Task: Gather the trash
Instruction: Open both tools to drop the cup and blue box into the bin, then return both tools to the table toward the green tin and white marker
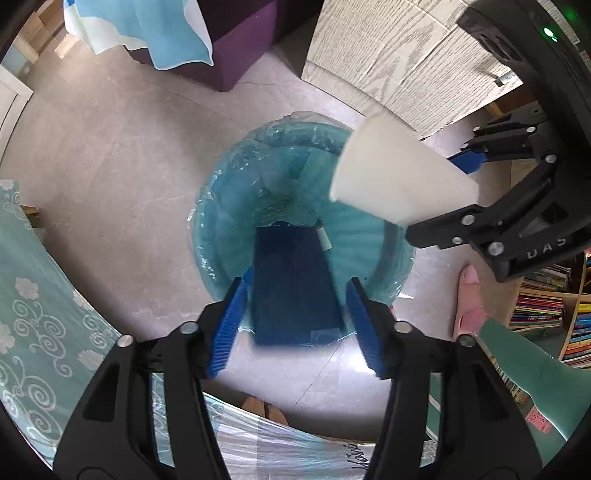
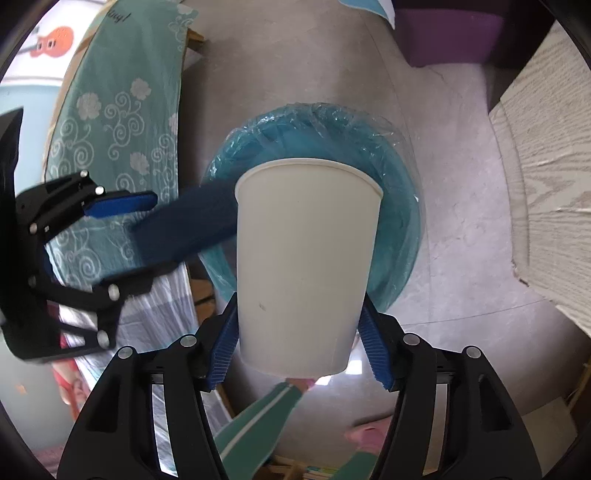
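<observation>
A pale grey stone-look floor (image 1: 110, 155) lay between a purple ottoman (image 1: 236, 48) draped with a blue-and-white cloth (image 1: 147, 29), a light wood-grain cabinet (image 1: 399, 55), a teal floral-patterned cover (image 2: 110, 122) and a bookshelf (image 1: 554, 306) crammed with colourful books.

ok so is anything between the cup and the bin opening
Nothing visible blocks it. The white paper cup, gripped by the right gripper, hangs over the lined bin; the dark blue box hangs beside it, not beneath it.
</observation>
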Motion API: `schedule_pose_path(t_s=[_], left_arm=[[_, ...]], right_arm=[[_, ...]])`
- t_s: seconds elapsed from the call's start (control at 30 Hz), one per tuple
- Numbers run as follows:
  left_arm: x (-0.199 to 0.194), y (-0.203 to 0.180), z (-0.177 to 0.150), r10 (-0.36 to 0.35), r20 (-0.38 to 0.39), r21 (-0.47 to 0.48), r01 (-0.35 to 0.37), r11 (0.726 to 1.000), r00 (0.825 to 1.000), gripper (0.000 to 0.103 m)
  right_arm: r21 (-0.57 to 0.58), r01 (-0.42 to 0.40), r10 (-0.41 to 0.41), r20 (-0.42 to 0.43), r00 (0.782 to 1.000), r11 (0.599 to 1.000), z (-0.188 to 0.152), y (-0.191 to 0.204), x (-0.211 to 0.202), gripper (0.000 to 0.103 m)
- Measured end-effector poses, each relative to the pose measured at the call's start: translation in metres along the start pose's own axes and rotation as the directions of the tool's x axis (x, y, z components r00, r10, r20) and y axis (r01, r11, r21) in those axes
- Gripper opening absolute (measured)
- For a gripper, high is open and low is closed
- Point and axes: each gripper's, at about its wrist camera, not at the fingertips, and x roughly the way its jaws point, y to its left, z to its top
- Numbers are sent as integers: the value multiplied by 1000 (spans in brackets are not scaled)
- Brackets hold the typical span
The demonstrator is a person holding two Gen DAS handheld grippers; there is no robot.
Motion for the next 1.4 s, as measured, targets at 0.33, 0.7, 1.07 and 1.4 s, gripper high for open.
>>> schedule_pose_path(t_s=[0.33,0.7,1.07,1.4], left_arm=[[-8,7,1,12,13,-65,-11,998,1000,70],[-63,14,-23,17,94,-230,5,973,995,89],[-157,-23,-36,91,2,-251,-88,964,996,96],[-301,-61,-8,29,190,-276,25,961,981,96]], right_arm=[[68,-40,38,25,999,997,1,-10,-12,75],[130,44,-54,70,996,991,-22,4,-66,91],[55,114,-122,155,980,992,-60,71,-207,91],[42,234,-230,419,878,971,-139,111,-399,91]])
